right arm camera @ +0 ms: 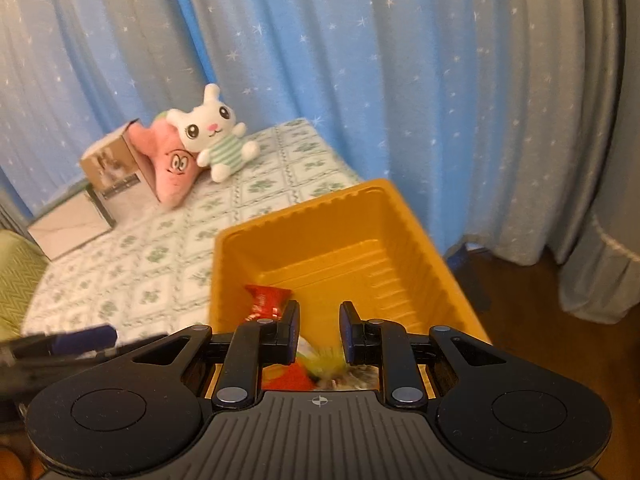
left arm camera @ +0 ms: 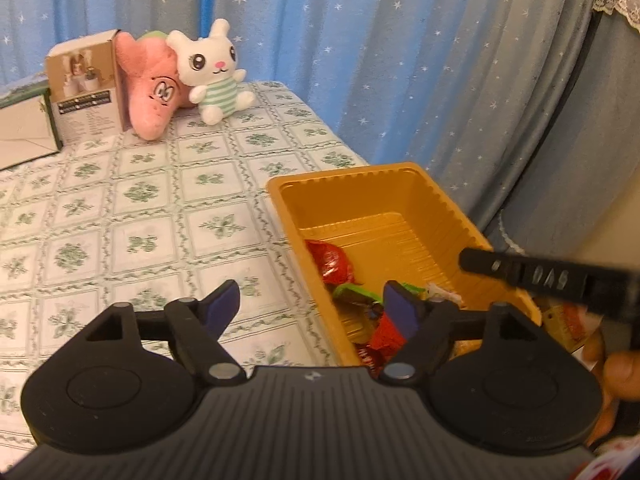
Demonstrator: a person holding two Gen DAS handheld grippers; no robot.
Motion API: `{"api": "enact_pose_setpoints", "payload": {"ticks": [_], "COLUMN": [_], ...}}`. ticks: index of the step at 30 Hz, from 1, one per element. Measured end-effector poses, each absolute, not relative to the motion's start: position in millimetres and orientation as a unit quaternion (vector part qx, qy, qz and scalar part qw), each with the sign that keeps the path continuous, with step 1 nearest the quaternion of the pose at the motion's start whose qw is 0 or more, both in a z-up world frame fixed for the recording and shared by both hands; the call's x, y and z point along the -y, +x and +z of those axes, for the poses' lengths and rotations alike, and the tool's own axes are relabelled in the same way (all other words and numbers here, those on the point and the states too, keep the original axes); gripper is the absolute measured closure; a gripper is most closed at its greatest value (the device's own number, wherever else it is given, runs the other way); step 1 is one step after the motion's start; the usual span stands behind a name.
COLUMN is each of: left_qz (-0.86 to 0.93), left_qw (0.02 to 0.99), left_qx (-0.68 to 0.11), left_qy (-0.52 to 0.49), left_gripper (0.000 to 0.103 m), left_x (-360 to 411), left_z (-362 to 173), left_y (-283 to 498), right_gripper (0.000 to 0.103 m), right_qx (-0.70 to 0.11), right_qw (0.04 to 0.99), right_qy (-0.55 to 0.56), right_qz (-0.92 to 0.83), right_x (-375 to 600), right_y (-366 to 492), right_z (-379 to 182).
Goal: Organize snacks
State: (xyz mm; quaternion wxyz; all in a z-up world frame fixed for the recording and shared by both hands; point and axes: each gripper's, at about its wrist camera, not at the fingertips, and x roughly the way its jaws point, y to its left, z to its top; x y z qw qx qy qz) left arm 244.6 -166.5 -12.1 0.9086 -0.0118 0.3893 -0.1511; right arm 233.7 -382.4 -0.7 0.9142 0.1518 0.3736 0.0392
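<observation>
The orange tray (left arm camera: pixel 400 188) sits at the table's (left arm camera: pixel 140 208) right edge, ribbed walls, with red and green wrapped snacks (left arm camera: pixel 334 266) at its near end. My left gripper (left arm camera: pixel 316 304) is spread wide and empty. My right gripper (right arm camera: pixel 319 326), narrowly parted, grips nothing I can see; it hides blurred wrappers beneath.

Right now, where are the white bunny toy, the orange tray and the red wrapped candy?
white bunny toy (left arm camera: pixel 218 65): left wrist view, its face.
orange tray (right arm camera: pixel 320 258): right wrist view, far inner wall.
red wrapped candy (left arm camera: pixel 334 263): left wrist view, wrapper middle.
</observation>
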Motion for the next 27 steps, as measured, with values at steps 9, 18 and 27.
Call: {"api": "enact_pose_setpoints", "payload": {"ticks": [9, 18, 27], "left_qz": [-0.141, -0.138, -0.121], "left_qw": [0.914, 0.916, 0.922], "left_qx": [-0.381, -0.377, -0.368], "left_qy": [-0.01, -0.007, -0.017], "left_gripper": [0.005, 0.0, 0.0], "left_x": [149, 140, 128], "left_z": [-9, 4, 21], "left_y": [224, 193, 158], "right_gripper": [0.049, 0.049, 0.022], "right_qx": [-0.37, -0.378, -0.381], "right_qw": [0.914, 0.912, 0.914], "right_qy": [0.166, 0.158, 0.136], "right_qz": [0.015, 0.007, -0.004], "right_x": [393, 385, 372], "right_y": [219, 180, 135], "right_z": [8, 16, 31]}}
